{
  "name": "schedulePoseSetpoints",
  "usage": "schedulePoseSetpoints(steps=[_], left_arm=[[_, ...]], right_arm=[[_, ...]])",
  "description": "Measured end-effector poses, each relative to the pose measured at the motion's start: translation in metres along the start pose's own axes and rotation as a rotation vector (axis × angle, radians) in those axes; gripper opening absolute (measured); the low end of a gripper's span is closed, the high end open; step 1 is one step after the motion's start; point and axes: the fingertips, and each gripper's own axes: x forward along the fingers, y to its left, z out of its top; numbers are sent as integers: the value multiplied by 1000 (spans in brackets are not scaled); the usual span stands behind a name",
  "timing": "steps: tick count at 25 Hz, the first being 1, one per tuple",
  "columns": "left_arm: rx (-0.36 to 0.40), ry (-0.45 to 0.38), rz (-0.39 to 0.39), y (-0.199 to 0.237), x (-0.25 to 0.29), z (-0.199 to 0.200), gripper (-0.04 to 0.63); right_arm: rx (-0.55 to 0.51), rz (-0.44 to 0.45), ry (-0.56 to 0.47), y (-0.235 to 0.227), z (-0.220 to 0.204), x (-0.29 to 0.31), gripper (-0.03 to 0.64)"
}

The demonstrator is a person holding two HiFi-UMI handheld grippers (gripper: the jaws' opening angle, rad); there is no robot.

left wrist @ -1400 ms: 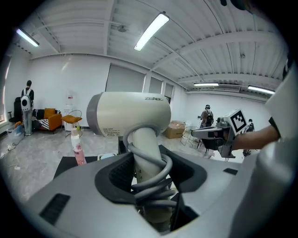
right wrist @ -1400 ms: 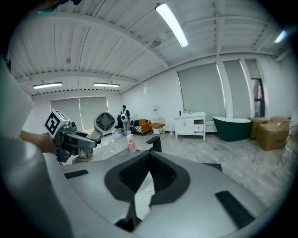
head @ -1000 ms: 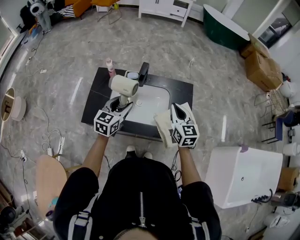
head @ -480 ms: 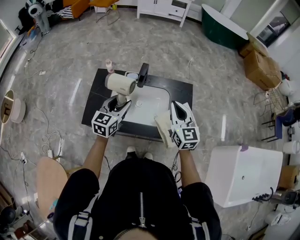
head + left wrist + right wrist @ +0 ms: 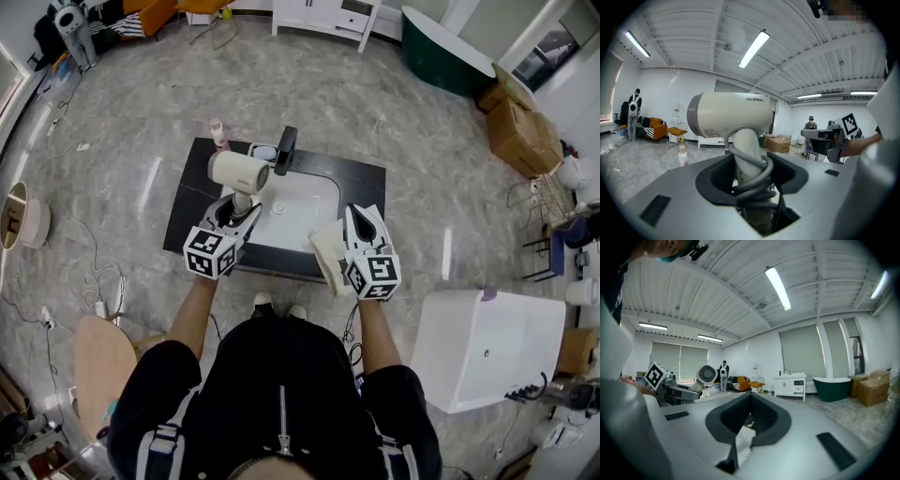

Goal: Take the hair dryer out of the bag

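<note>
Pinching the hair dryer [image 5: 239,172] handle (cord-wrapped), left tongs [image 5: 236,208] hold it upright; right tongs [image 5: 361,217] pressed together.

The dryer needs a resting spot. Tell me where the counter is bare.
Bare: the strip of black counter right of the sink basin, and the strip left of it, in front of the pink bottle. Crowded: the back edge around the faucet and bottle.
</note>
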Motion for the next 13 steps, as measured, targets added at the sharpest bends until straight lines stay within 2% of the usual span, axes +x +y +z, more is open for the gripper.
schedulePoseSetpoints(steps=[13], left_arm=[[-27, 20, 9, 3, 1, -14, 227]], right_arm=[[6, -4, 12, -3, -9, 1, 9]])
